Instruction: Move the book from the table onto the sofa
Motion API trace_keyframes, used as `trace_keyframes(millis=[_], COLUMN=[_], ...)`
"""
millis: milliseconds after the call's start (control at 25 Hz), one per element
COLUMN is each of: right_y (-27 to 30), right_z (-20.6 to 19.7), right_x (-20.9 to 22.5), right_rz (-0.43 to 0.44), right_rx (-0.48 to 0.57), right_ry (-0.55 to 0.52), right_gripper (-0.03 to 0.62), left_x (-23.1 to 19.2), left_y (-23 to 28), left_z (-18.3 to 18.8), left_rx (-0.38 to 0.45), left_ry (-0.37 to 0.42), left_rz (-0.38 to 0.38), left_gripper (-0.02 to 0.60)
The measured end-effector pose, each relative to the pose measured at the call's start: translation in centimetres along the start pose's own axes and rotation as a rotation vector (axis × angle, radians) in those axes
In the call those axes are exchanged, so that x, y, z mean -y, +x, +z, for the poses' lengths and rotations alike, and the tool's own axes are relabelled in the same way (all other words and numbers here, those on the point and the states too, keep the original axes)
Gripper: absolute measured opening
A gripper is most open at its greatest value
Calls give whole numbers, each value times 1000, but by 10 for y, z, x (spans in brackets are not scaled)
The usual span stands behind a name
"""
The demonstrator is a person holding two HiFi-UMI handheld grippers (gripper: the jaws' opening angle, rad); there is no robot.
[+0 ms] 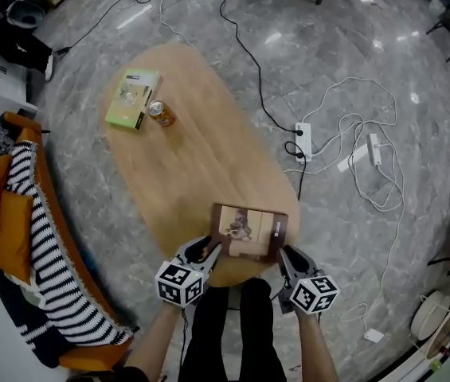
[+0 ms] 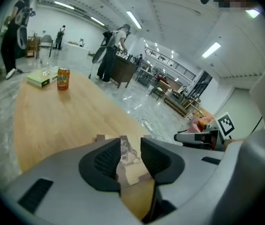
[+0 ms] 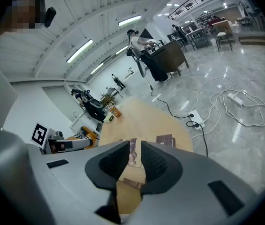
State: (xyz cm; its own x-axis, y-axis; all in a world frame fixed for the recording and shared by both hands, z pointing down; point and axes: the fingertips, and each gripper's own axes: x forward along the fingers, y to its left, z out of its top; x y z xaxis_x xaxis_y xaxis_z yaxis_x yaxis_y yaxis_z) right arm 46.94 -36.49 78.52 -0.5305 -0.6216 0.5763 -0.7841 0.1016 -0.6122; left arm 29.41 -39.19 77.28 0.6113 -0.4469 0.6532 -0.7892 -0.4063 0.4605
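A brown book [image 1: 250, 231] with a picture on its cover lies flat near the front edge of the oval wooden table [image 1: 193, 157]. My left gripper [image 1: 213, 250] sits at the book's near-left corner, my right gripper [image 1: 283, 255] at its near-right corner. In the left gripper view the jaws [image 2: 131, 148] stand apart, and the book [image 2: 135, 171] shows through the gap, beyond them. The right gripper view shows a narrower gap [image 3: 133, 151] with nothing in it; the book [image 3: 165, 139] lies just ahead. The orange sofa [image 1: 17, 237] with a striped blanket stands left of the table.
A green box [image 1: 133, 98] and a drink can [image 1: 161, 114] sit at the table's far end. A power strip [image 1: 303, 140] and loose cables lie on the marble floor to the right. The person's legs [image 1: 232, 333] are at the table's near edge.
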Motion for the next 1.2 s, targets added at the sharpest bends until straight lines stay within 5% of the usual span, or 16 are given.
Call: trace_keyframes(millis=[440, 840, 1200], right_y=[55, 70, 67], right_z=[-50, -61, -59], right_x=[70, 90, 88], right_rz=[-95, -109, -101], right_rx=[-77, -94, -100], right_ry=[59, 103, 142], right_gripper=[150, 158, 112], left_x=[-75, -84, -82], left_y=[63, 86, 83], left_z=[-65, -88, -88], left_rx=[-89, -156, -185], left_ry=[-154, -255, -243], left_rz=[0, -81, -81], left_gripper=[198, 189, 158])
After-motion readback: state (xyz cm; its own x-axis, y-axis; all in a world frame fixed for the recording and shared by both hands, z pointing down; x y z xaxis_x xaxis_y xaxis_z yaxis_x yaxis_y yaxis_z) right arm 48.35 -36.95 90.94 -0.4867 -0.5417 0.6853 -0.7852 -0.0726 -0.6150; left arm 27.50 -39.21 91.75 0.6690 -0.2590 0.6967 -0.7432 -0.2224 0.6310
